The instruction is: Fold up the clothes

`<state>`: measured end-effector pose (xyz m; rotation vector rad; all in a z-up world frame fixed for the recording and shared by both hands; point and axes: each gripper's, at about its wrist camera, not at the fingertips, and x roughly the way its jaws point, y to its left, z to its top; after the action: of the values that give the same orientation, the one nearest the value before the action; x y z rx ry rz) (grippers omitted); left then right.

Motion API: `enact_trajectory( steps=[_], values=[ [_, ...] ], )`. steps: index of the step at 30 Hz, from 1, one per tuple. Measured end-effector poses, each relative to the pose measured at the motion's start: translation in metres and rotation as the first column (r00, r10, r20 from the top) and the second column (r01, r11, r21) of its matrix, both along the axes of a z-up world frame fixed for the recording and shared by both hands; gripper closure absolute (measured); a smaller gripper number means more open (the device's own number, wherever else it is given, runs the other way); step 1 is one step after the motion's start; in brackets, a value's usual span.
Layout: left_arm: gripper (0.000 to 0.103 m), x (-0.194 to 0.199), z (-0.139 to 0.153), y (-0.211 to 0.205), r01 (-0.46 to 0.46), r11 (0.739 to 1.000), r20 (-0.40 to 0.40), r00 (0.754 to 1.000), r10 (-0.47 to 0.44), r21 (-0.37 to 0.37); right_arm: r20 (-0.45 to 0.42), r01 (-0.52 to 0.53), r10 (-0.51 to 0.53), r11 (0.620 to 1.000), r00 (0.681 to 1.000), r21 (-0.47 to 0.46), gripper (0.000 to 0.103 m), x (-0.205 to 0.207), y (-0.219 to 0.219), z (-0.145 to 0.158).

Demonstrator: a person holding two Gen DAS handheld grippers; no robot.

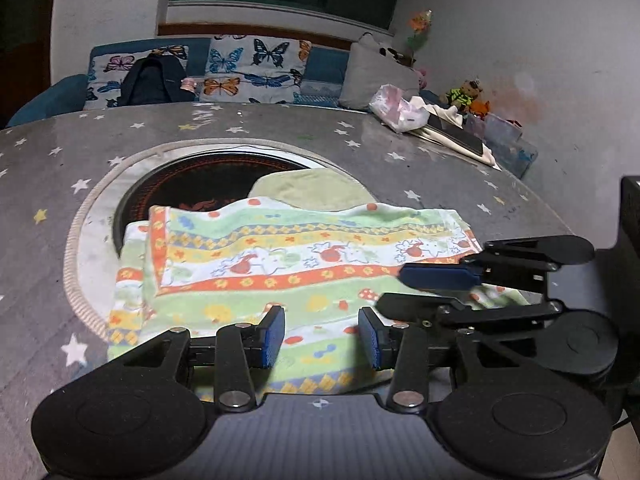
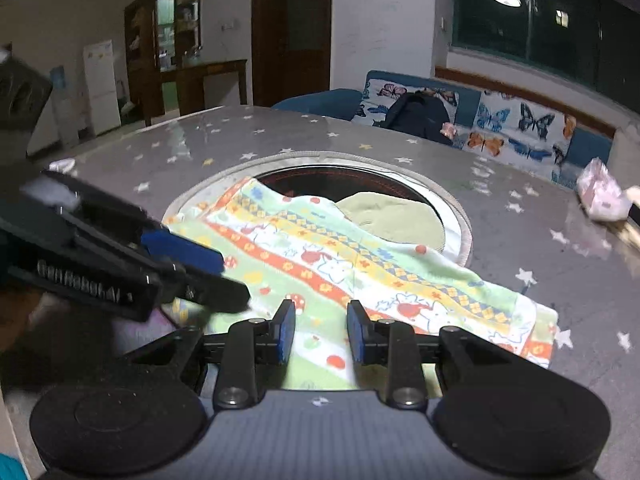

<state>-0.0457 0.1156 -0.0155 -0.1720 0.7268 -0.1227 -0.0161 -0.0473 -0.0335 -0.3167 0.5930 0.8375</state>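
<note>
White lettering, approx "GenRobot.AI", on left hand-held gripper [image 2: 224, 276] body; nothing else legible.

towel [image 1: 304, 264]: green, orange, yellow cartoon stripes | table [image 1: 420, 152]: grey, white stars | cushions [image 1: 256, 68]: butterflies

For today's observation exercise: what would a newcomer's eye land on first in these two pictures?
First, the bright patterned towel, partly folded on the star-printed table and lying over the rim of a round dark inset, with a plain green cloth behind it. Next, the left gripper and right gripper, both open just above the towel's near edge.
</note>
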Motion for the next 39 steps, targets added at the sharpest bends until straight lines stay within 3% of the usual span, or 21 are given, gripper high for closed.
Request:
enact_trajectory(
  steps=[7,12,16,28,34,39],
  values=[
    [0.056,-0.011,-0.002,-0.004,-0.009,0.999,0.032,0.999,0.008,0.033,0.038,-0.020,0.021,0.999,0.999,-0.025,0.075,-0.016,-0.007,-0.001],
    [0.056,-0.017,-0.002,0.003,-0.031,0.999,0.037,0.999,0.031,0.014,0.021,0.013,-0.013,1.000,1.000,-0.004,0.075,-0.018,-0.024,0.001],
    [0.052,-0.021,-0.003,0.009,-0.061,0.998,0.032,0.998,0.060,0.023,0.010,0.033,-0.033,0.999,0.999,0.016,0.067,-0.019,-0.041,-0.003],
    [0.052,-0.034,-0.005,0.032,-0.112,0.994,0.023,0.993,0.112,-0.009,-0.036,0.117,-0.116,0.992,0.993,0.045,0.067,-0.019,-0.082,-0.003],
    [0.052,-0.019,0.013,0.039,-0.104,0.995,0.023,0.994,0.104,0.000,-0.055,0.140,-0.136,0.987,0.989,0.074,0.066,-0.004,-0.087,0.016],
    [0.052,0.017,0.023,0.051,-0.123,0.992,0.025,0.992,0.123,-0.009,-0.037,0.146,-0.143,0.985,0.989,0.090,0.064,0.024,-0.072,0.027]
  ],
)
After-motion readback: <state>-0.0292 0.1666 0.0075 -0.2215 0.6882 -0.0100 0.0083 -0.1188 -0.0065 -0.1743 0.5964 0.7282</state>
